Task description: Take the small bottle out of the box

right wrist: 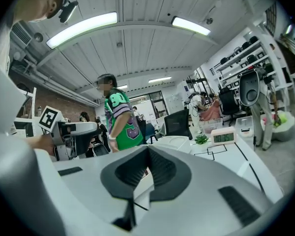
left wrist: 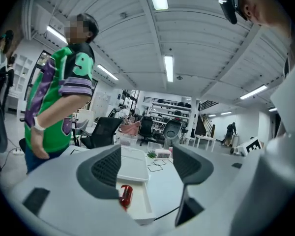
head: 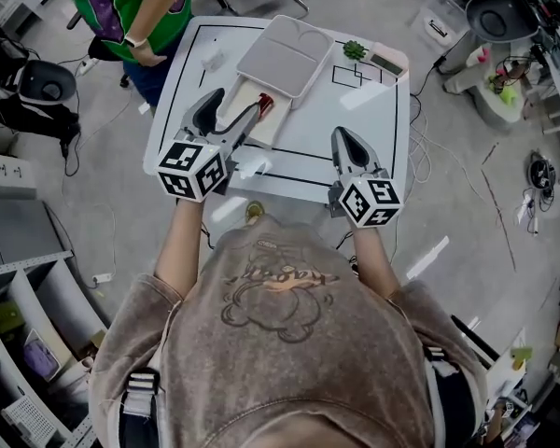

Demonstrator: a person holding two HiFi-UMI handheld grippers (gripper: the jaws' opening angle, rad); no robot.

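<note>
A small red bottle (head: 265,106) lies on its side inside an open white box (head: 259,132) on the white table (head: 355,110). The box's lid (head: 285,59) rests just beyond it. My left gripper (head: 231,110) hovers over the near end of the box, open, one jaw on each side, and nothing is between the pads. In the left gripper view the bottle (left wrist: 125,194) lies low in the box (left wrist: 140,206), below and in front of the open left gripper (left wrist: 147,166). My right gripper (head: 347,146) is shut and empty over bare table to the right of the box, as the right gripper view confirms (right wrist: 147,168).
A digital clock (head: 385,62) and a small green plant (head: 355,49) stand at the table's far right corner, near black marked squares. A person in a green shirt (head: 131,7) stands at the far left edge. A dark chair (head: 37,82) is on the floor to the left.
</note>
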